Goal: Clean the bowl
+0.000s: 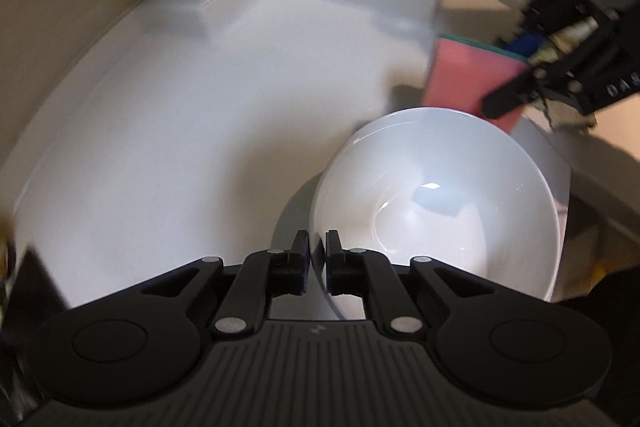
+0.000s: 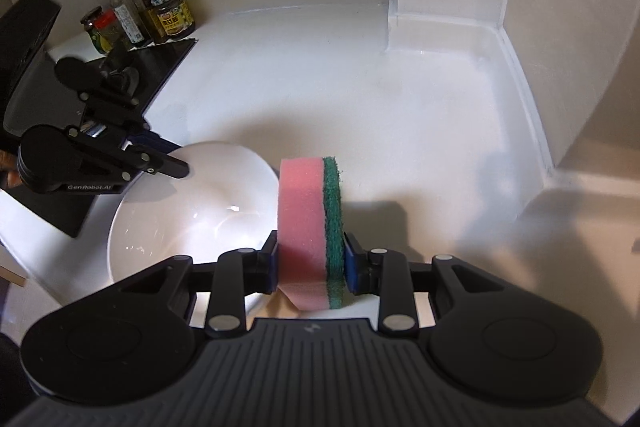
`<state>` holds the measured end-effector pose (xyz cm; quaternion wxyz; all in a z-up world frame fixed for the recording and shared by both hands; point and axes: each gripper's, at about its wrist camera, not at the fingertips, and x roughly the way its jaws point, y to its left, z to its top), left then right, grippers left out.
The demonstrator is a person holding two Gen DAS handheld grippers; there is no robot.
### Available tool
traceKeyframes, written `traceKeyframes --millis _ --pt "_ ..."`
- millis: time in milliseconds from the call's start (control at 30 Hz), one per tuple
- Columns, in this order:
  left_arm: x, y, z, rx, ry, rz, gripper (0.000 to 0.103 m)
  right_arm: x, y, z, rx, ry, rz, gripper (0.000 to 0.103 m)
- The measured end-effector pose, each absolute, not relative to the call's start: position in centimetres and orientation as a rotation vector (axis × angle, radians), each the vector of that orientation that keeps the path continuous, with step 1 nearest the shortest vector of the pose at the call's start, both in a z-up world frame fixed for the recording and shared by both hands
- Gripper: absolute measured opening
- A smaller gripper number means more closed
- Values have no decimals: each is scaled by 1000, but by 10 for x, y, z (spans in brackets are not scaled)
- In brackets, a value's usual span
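Right gripper [image 2: 310, 263] clamps a pink-and-green sponge [image 2: 310, 227] upright beside the white bowl [image 2: 180, 211]; left gripper [image 2: 176, 165] pinches the bowl's rim

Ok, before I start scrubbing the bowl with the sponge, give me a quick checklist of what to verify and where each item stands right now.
1. Left gripper clamped on the bowl rim: ok, one finger each side of the rim.
2. Right gripper holding the sponge: ok, squeezed between both fingers.
3. Sponge over the bowl's opening: not ok, it sits beside the rim.
4. Green scouring side facing the bowl: not ok, it faces away, pink side toward the bowl.
5. Bowl interior in view: ok, opening faces both cameras.
6. Water or soap present: cannot tell.
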<state>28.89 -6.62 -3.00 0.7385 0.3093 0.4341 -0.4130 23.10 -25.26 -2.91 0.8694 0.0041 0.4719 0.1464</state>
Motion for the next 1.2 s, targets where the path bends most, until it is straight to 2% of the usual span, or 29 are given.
traceKeyframes --millis 100,333,433,567,867,967,1067,1200 --pt "293 -76 -30 715 927 -908 7 236 -247 -29 -29 979 296 27" --pt "287 -40 -27 304 1076 -619 7 228 -254 -31 48 964 286 27" --pt "269 -24 -30 216 1089 -566 7 223 -255 -32 64 952 273 27" --pt "268 -25 -34 280 1093 -599 5 215 -252 -31 61 957 281 27" --pt "287 -69 -30 691 1008 -937 8 233 -249 -28 -1 981 318 27" --pt "295 -73 -27 629 986 -901 8 237 -243 -28 -36 976 313 27" --pt "295 -58 -20 431 1026 -772 8 234 -247 -30 -2 973 318 27" --pt "272 -34 -19 304 1049 -648 8 226 -252 -31 55 958 299 27"
